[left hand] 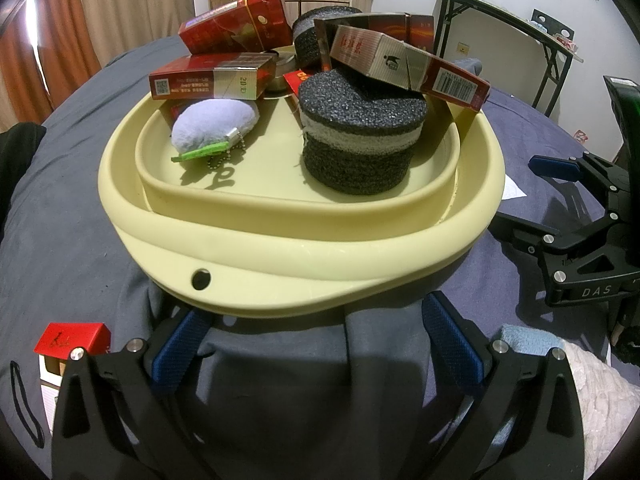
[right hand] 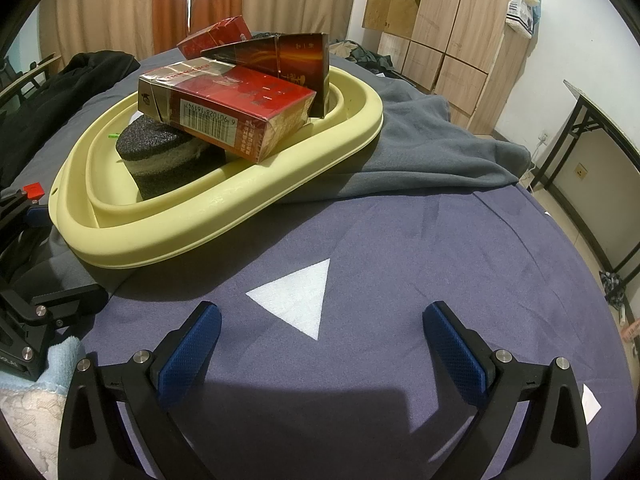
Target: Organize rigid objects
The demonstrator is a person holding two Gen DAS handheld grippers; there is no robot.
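Observation:
A pale yellow basin (left hand: 280, 256) sits on the blue bed cover, also seen in the right wrist view (right hand: 208, 220). It holds several red cigarette boxes (left hand: 208, 80), a dark knitted roll (left hand: 360, 140) with a box (left hand: 404, 64) leaning on it, and a lilac plush keychain (left hand: 212, 124). My left gripper (left hand: 316, 336) is open and empty just in front of the basin's near rim. My right gripper (right hand: 320, 340) is open and empty over the bed cover, right of the basin. It appears in the left wrist view (left hand: 560, 184).
A red and white box (left hand: 68, 344) lies on the bed left of my left gripper. A grey blanket (right hand: 420, 152) lies behind the basin. A white triangle (right hand: 300, 296) marks the cover. A folding table (right hand: 600, 140) stands at the right. A light blue towel (left hand: 528, 340) lies nearby.

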